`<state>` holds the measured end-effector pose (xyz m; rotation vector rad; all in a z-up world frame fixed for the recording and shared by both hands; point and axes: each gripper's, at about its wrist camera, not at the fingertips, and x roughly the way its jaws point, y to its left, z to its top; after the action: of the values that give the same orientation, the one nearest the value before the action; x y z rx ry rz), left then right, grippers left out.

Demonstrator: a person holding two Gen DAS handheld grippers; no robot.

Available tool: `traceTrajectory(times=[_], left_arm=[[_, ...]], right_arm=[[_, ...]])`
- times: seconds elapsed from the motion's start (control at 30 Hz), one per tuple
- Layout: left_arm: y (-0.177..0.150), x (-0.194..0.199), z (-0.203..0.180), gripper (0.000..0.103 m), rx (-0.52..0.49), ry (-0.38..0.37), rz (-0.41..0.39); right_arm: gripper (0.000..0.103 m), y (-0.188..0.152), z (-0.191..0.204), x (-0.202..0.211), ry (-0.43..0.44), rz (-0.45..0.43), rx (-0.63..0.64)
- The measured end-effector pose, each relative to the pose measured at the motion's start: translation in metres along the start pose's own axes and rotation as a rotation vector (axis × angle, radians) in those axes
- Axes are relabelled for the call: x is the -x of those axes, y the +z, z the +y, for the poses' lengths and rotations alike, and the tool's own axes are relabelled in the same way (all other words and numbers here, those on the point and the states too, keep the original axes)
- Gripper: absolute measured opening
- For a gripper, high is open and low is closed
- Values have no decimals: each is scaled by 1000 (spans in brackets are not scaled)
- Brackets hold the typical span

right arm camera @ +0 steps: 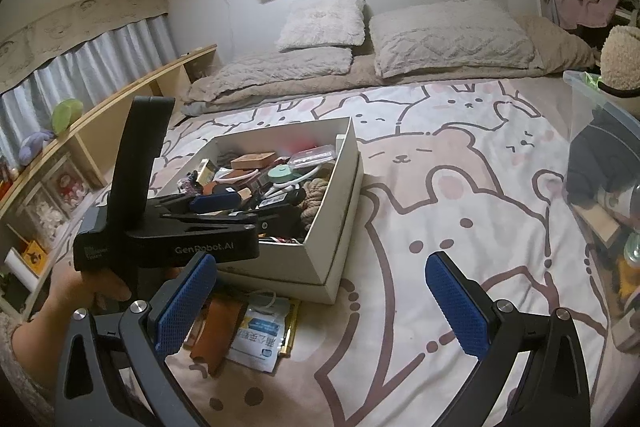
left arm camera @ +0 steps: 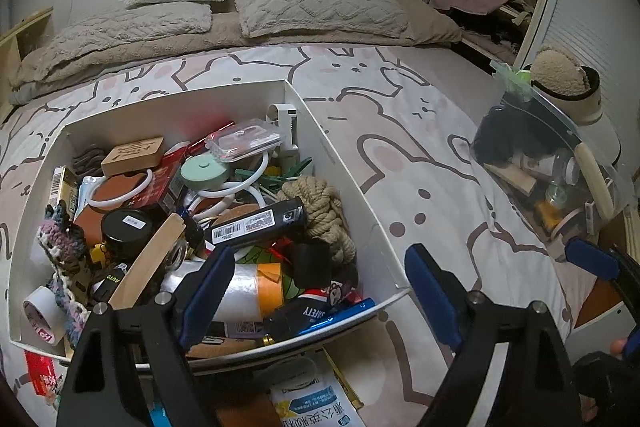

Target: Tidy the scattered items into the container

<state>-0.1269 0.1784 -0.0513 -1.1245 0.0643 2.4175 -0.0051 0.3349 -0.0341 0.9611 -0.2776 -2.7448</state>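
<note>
A white cardboard box [left arm camera: 332, 147] sits on the bedspread, piled with small things: a rope coil [left arm camera: 316, 203], a black tube [left arm camera: 256, 223], a tape roll [left arm camera: 244, 291] and a blue pen [left arm camera: 340, 315]. My left gripper [left arm camera: 320, 295] hovers open over the box's near right corner, its pads touching nothing. In the right wrist view the same box [right arm camera: 336, 223] lies ahead to the left, with the left tool's black housing [right arm camera: 172, 243] held by a hand above it. My right gripper [right arm camera: 322, 307] stands open over bare bedspread. A white and blue packet [right arm camera: 260, 339] and a brown leather piece [right arm camera: 218, 327] lie loose in front of the box.
A clear plastic bin [left arm camera: 560, 163] with assorted items stands at the right, a plush toy [left arm camera: 556, 75] behind it. Pillows [right arm camera: 448, 35] and a folded blanket fill the head of the bed. A wooden shelf [right arm camera: 120, 107] runs along the left. A red packet [left arm camera: 40, 371] lies by the box's near left corner.
</note>
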Motion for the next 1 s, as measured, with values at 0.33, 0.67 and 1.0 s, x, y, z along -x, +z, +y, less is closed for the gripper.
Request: traceTrajectory(times=[0.33, 0.67, 1.0], left_arm=[[-4, 14, 7, 87, 24, 4, -13], [-7, 47, 22, 87, 34, 36, -71], [-27, 89, 31, 88, -1, 120, -153]], right_arm=[[103, 2, 5, 11, -8, -25, -9], [103, 5, 6, 26, -9, -68, -52], [103, 0, 24, 39, -17, -102, -34]])
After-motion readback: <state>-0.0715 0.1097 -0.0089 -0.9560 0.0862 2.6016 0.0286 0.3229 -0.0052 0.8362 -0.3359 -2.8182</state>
